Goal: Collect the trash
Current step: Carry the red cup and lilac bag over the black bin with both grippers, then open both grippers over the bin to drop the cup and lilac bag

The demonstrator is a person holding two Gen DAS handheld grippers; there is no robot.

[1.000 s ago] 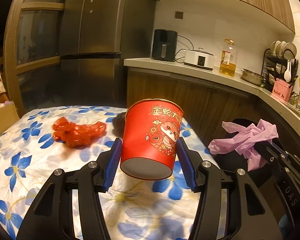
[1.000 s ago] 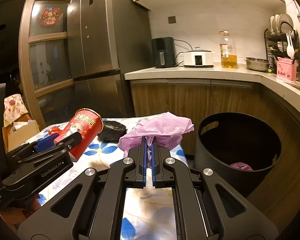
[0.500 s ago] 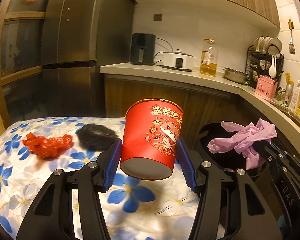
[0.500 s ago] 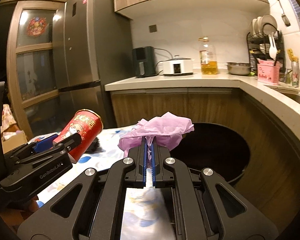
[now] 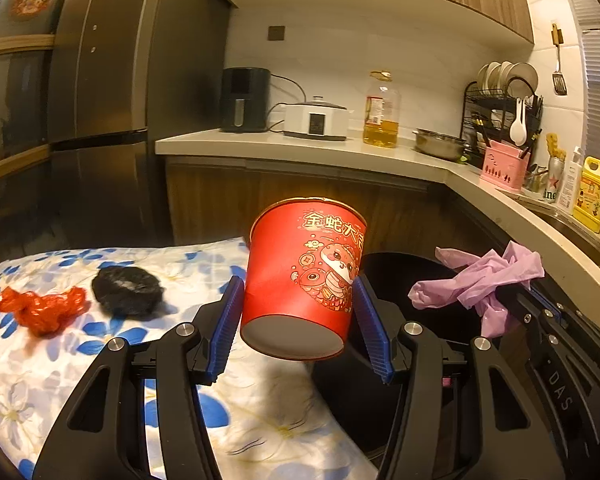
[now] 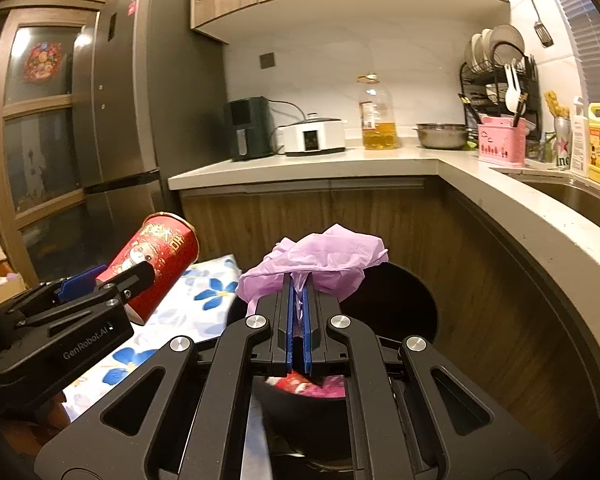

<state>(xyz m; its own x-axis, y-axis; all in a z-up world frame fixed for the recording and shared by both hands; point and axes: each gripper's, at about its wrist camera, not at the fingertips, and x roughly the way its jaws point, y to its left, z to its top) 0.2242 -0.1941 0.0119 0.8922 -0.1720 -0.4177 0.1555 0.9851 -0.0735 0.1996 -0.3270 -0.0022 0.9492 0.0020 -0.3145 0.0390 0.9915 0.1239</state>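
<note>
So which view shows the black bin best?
The right wrist view: the bin sits right below the right gripper and its pink glove, with the rim, dark inside and some trash visible. In the left wrist view the red cup and both grippers hide most of it.

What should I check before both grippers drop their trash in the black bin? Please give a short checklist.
1. Left gripper grips the red paper cup: ok.
2. Right gripper pinches the purple glove: ok.
3. Glove above the black bin: ok.
4. Cup fully over the bin: cannot tell, it hangs near the table edge.
5. Room in the bin: ok, little trash at the bottom.
6. Table cleared: not ok, red wrapper and black bag remain.
</note>
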